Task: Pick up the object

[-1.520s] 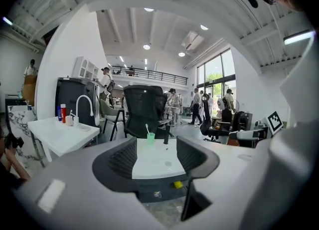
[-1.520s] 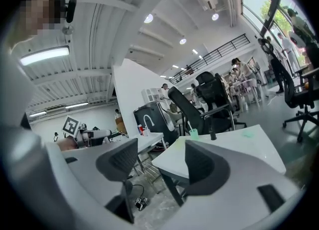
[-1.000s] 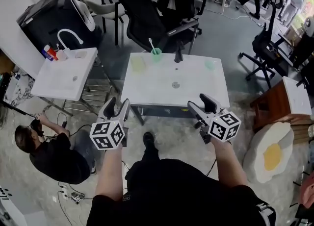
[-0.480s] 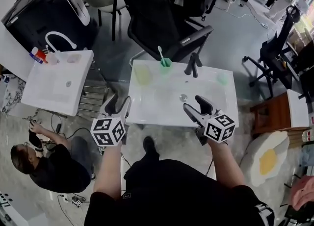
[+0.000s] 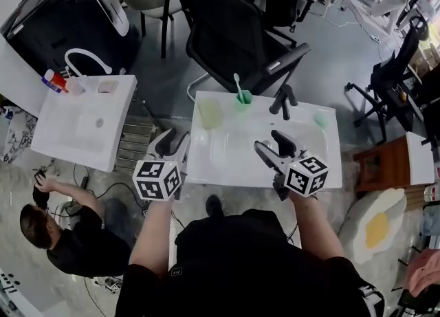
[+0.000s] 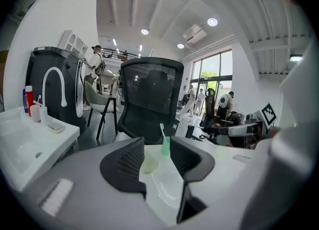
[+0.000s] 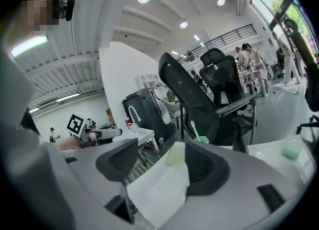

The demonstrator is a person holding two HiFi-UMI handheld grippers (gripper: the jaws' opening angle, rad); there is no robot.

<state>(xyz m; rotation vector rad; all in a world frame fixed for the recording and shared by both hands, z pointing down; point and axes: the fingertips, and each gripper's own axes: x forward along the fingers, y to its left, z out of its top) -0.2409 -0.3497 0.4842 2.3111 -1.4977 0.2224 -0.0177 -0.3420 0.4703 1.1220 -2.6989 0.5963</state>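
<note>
A white basin table (image 5: 323, 164) carries a green cup with a toothbrush (image 5: 243, 95), a pale yellow-green block (image 5: 210, 112), a black faucet (image 5: 283, 100) and a small green block (image 5: 320, 119). My left gripper (image 5: 172, 145) hovers at the table's front-left corner; its jaws are closing with nothing between them. Along them the left gripper view shows the cup (image 6: 165, 146) and the yellow-green block (image 6: 148, 165). My right gripper (image 5: 273, 146) is open and empty over the basin's front part, well short of the cup (image 7: 202, 139).
A second white basin (image 5: 82, 119) with a faucet stands to the left. A black office chair (image 5: 234, 27) sits behind the table. A person (image 5: 62, 230) crouches on the floor at lower left. A wooden stool (image 5: 381, 164) and an egg-shaped cushion (image 5: 375, 225) lie to the right.
The table has come nearer. Both grippers have moved forward: the right one now reaches over the basin, and the left one sits at the front-left corner.
</note>
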